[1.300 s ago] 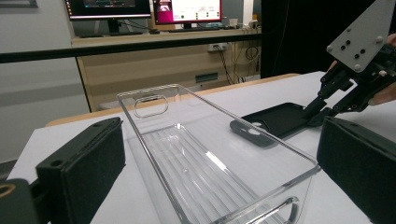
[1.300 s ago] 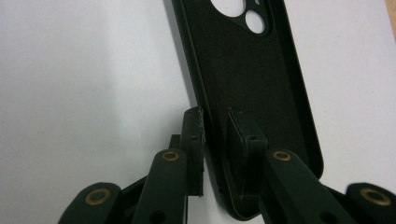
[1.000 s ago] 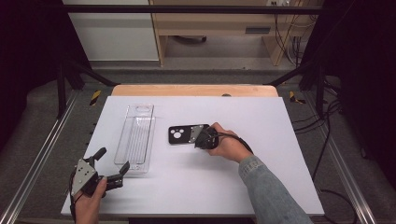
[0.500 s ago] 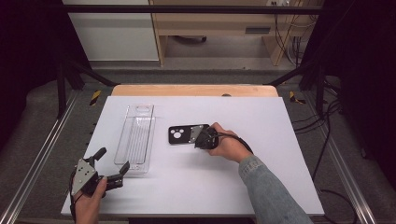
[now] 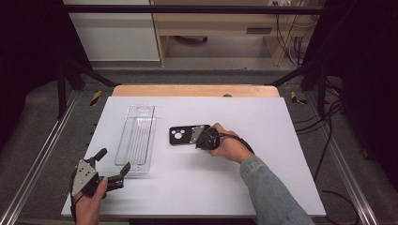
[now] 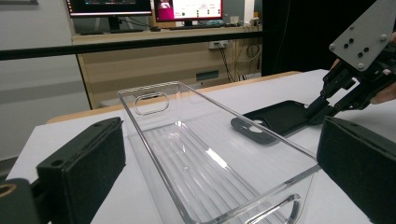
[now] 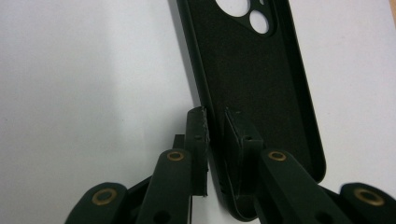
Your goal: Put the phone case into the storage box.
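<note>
A black phone case (image 5: pixel 180 134) lies inside-up near the middle of the white table (image 5: pixel 263 122), its camera cut-outs at the left end. My right gripper (image 5: pixel 195 137) is shut on the case's right end. In the right gripper view the case (image 7: pixel 252 70) has one side wall pinched between the jaws of the right gripper (image 7: pixel 215 116), one pad outside and one inside. A clear plastic tray (image 5: pixel 137 138) lies lengthwise left of the case. My left gripper (image 5: pixel 113 160) stands open at the tray's near end, and its jaws flank the tray (image 6: pixel 196 154) without touching it.
A wooden strip (image 5: pixel 195 90) borders the table's far edge. Metal rails (image 5: pixel 42 159) run along both sides, and cables (image 5: pixel 328 117) trail on the floor at the right. A cabinet (image 5: pixel 112 33) and wooden shelf stand beyond the table.
</note>
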Tool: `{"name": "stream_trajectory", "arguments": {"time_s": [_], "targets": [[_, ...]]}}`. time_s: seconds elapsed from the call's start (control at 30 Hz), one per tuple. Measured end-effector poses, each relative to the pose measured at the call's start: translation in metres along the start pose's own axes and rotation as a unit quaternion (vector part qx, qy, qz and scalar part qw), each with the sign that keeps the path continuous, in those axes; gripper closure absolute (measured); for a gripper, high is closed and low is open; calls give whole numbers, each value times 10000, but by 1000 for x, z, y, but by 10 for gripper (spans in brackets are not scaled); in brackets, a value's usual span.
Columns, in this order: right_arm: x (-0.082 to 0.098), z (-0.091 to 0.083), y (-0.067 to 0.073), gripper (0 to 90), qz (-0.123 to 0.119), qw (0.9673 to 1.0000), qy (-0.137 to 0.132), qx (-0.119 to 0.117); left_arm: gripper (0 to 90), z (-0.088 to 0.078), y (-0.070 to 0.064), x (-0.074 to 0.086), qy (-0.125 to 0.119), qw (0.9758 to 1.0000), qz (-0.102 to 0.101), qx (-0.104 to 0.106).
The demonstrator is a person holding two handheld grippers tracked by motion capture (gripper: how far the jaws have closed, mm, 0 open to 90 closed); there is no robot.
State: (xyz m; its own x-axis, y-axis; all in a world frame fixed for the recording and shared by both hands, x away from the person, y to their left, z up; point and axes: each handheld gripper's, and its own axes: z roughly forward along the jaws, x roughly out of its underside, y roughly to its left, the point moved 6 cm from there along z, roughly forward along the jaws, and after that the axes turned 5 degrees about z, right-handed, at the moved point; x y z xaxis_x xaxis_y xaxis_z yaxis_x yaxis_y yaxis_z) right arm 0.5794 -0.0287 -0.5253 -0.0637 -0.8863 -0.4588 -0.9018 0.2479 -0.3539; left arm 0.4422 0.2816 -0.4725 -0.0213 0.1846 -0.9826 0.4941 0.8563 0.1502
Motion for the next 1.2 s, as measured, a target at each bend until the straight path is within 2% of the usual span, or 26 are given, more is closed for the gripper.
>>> {"name": "stream_trajectory", "arguments": {"time_s": [0.33,0.8,1.03,1.2], "targets": [[0,0,0,824,-70,10000,-35,-19,7,0,0,0,5,10000,4,6],[-2,0,3,870,-199,9997,104,-51,7,-1,0,0,1,10000,-10,-7],[-3,-1,5,879,-249,9995,187,5,7,-1,1,0,-4,10000,-4,-12],[-5,-4,5,881,-336,9992,152,165,7,-1,1,0,-4,10000,-8,-17]]}}
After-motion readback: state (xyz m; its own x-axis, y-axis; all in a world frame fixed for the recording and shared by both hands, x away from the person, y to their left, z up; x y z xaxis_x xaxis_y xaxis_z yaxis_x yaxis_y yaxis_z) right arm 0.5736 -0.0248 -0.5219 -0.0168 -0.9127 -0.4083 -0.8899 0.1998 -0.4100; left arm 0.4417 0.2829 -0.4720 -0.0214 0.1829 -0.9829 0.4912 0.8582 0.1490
